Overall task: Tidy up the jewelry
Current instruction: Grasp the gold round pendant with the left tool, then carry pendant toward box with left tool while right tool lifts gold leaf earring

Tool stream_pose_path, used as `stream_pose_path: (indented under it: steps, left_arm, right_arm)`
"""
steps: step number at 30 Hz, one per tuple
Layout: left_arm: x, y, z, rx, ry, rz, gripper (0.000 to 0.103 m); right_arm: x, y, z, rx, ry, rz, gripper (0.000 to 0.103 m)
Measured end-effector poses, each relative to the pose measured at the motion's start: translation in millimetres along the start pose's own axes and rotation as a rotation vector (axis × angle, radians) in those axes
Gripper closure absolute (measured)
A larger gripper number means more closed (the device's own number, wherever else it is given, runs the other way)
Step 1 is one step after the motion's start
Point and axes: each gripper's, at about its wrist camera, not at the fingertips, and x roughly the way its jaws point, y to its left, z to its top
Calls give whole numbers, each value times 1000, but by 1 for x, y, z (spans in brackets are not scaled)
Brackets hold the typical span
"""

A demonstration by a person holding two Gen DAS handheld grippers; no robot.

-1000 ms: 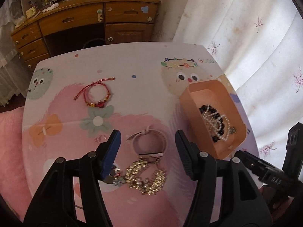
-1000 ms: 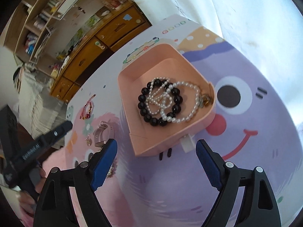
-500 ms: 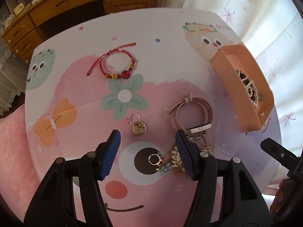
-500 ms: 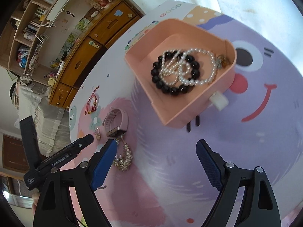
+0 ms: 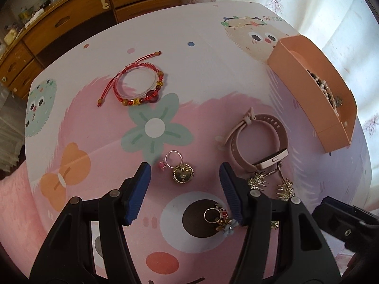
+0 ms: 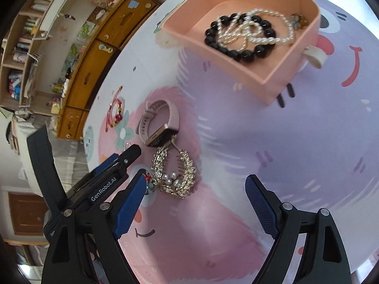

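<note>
One pink tray (image 6: 279, 80) on the cartoon-printed surface (image 6: 296, 142) holds one black bead bracelet (image 6: 239, 52) and one pearl strand (image 6: 267, 40). Loose on the surface: one red cord bracelet (image 5: 137, 87), one pink watch (image 5: 263, 142), one gold leaf hair comb (image 6: 175, 172), one gold round pendant (image 5: 182, 173). The left tool (image 5: 184, 189), marked "GenRobot.AI", and the right tool (image 6: 196, 208) both gape, grasping nothing.

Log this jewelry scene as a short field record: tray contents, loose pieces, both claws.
tray: pink tray, at table edge
in tray: black bead bracelet, pearl strand
loose on table: red cord bracelet, pink watch, gold leaf hair comb, gold round charm with ring
left claw: open, empty, above the charm
right claw: open, empty, near the comb
</note>
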Motion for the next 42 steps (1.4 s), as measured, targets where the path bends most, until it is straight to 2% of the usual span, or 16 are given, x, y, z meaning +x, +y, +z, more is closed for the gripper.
stream_pose_path:
  steps: [3,5,6,8,10,17,21,26,32,37,38,39,41,42]
  left_arm:
    - [1,-4,-1,30,-1,-1,56]
    - [3,-6,-3,48,4,1,68]
    - [4,-6,-4,54,6,1,70]
    - [2,0,-5,37,-12,-12,82]
    - [1,7,-6,4,-16,-49,86]
    - [-9,38,-12,-100,-42,-139,86]
    - [-16,55,-15,-160,-55,-163,86]
    - [-26,72,-23,-201,-76,-149,86]
    - [-28,85,-30,-231,-72,-123,86]
    - [-33,92,-35,-255,-81,-113,86]
    - [-33,92,-36,-259,-82,-113,86]
    - [-33,93,-37,-263,-83,-112,86]
    - [-35,94,-38,-271,-85,-108,86]
    - [-35,95,-39,-274,-86,-107,86]
  right_arm:
    - [10,16,-9,-13,-3,-43,16]
    - [17,26,-17,-24,0,-52,16]
    - [20,29,-19,-29,-1,-50,16]
    - [23,34,-22,-39,-5,-79,16]
    - [27,39,-23,-57,-5,-94,16]
    - [42,52,-22,-124,5,-133,16]
    - [56,68,-21,-162,-7,-163,16]
    - [66,80,-22,-223,-30,-257,16]
    - [78,93,-28,-328,-68,-318,16]
    - [81,98,-31,-381,-106,-316,18]
    - [80,98,-31,-383,-107,-303,23]
    - [78,97,-31,-390,-117,-328,34]
    - [76,96,-31,-409,-128,-354,43]
    - [76,95,-31,-414,-130,-350,44]
